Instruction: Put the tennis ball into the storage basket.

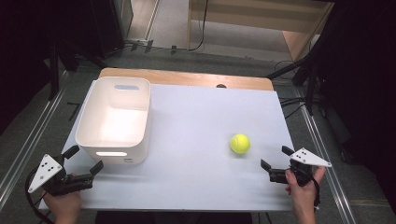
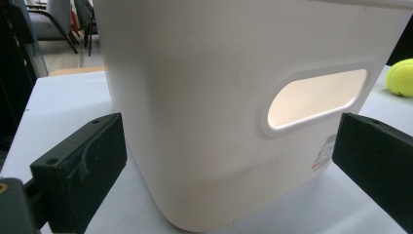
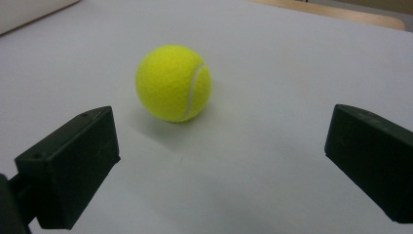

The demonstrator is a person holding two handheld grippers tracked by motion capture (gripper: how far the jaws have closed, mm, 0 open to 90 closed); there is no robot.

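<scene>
A yellow tennis ball [image 1: 240, 143] lies on the white table top [image 1: 196, 140], right of centre. My right gripper [image 1: 276, 157] stands open a short way behind it, near the front right edge. In the right gripper view the ball [image 3: 173, 83] sits ahead of the spread jaws and left of the gap's middle, untouched. A white plastic bin [image 1: 114, 119] with handle slots stands at the left. My left gripper [image 1: 84, 159] is open at the bin's near left corner. The bin's wall [image 2: 209, 112] is close ahead in the left gripper view, with the ball [image 2: 401, 77] at far right.
The table's wooden back edge [image 1: 187, 77] has a dark hole [image 1: 221, 86] in it. Cables and metal floor rails run along both sides of the table. Chairs [image 2: 58, 22] stand beyond the table in the left gripper view.
</scene>
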